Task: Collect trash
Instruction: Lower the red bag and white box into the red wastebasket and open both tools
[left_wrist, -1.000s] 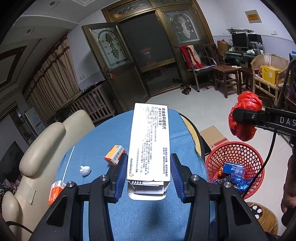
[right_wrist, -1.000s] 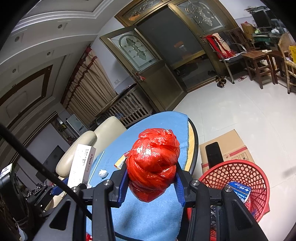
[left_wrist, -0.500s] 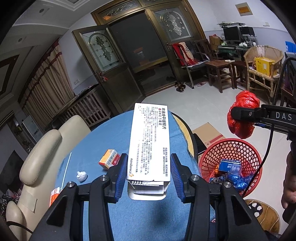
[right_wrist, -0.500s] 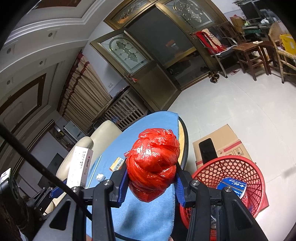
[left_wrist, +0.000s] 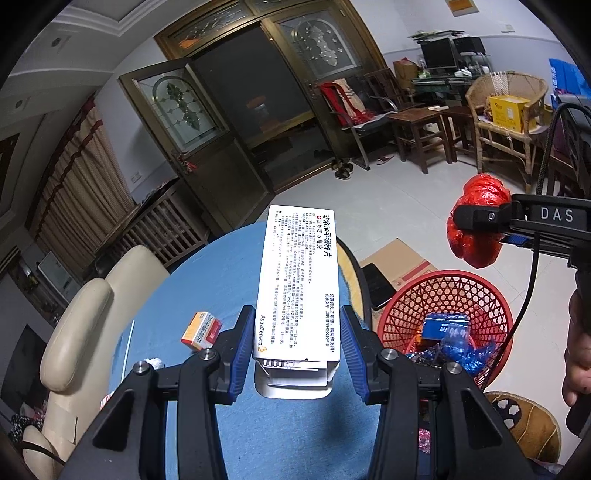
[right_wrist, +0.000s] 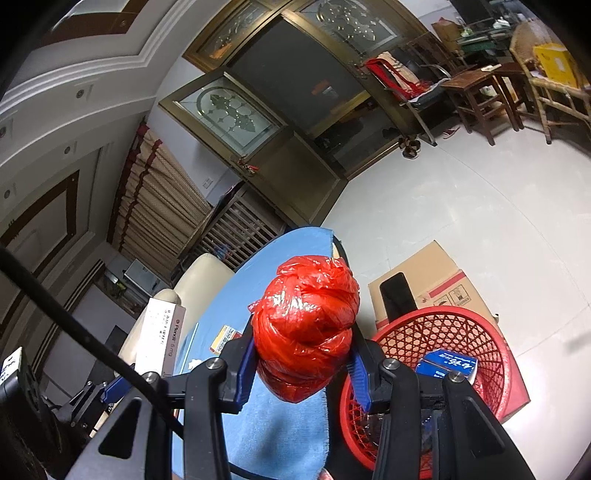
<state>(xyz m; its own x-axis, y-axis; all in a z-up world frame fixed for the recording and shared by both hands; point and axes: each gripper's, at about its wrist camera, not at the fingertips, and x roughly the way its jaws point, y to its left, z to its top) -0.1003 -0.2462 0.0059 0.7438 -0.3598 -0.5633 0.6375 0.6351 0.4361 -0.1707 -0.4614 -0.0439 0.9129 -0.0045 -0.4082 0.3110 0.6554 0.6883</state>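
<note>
Right tool (right_wrist: 303, 354) clamped on a crumpled, knotted red plastic bag (right_wrist: 308, 328), blue pads pressing both its sides; bag held in the air beside the bench (left_wrist: 207, 295) edge, near but not yet squarely over the red round lattice plastic basket (right_wrist: 443, 332) on the floor. Left tool (left_wrist: 295, 343) gripping a long white printed medicine carton (left_wrist: 299, 280) by its near end, carton raised above the blue cloth-covered bench.

Best handled one hand at a time:
- Carry the bag over the middle of the basket mouth before letting go; light plastic likely to drift or cling to a pad.
- Lower close to the rim, then release, clear of the blue packet (right_wrist: 448, 363) already inside.
- Keep the cable away from the rim.
- Bring the carton over afterwards, tipped long end down so as not to bridge the rim.

Left on the bench: small orange and white box (left_wrist: 201, 329), crumpled white paper wad (left_wrist: 154, 363).
</note>
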